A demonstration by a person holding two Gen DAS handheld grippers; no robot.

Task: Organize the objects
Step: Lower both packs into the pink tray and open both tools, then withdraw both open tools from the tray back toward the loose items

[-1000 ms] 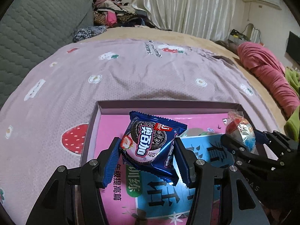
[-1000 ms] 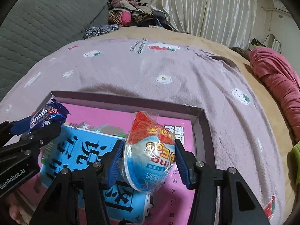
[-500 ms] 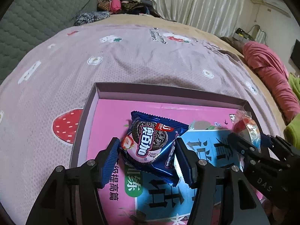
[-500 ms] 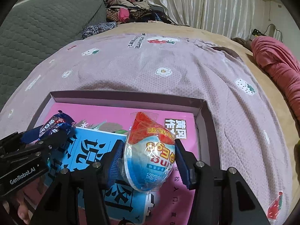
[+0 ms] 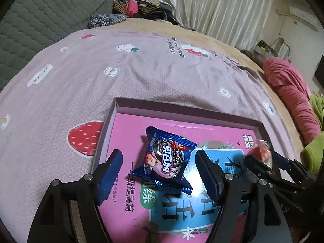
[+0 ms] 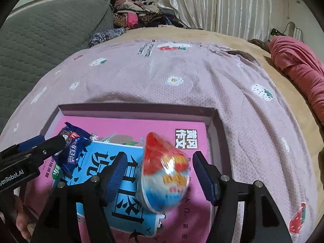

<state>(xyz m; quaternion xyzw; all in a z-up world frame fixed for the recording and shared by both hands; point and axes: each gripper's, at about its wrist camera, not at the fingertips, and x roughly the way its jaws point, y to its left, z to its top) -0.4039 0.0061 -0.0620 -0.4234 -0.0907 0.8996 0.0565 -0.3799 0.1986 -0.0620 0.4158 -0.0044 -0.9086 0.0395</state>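
Note:
A blue Oreo cookie packet (image 5: 166,160) lies between the spread fingers of my left gripper (image 5: 160,172), free of both pads, over a pink book (image 5: 129,133) in a shallow purple box (image 5: 182,107). My right gripper (image 6: 162,174) is open too. A red, white and blue wrapped egg toy (image 6: 165,172) sits between its fingers, blurred, apart from both pads, over the same book (image 6: 121,124). The packet also shows in the right wrist view (image 6: 71,147), and the egg in the left wrist view (image 5: 262,155).
The box (image 6: 137,109) rests on a lilac bedspread (image 5: 141,70) with strawberry and flower prints. A grey quilted headboard (image 6: 40,40) stands at the left, a clothes pile (image 6: 137,14) at the back, and a pink blanket (image 5: 291,89) at the right.
Both grippers have opened. The cookie packet and the egg toy, held before, are now loose between the fingers over the book in the box; the egg is blurred by motion.

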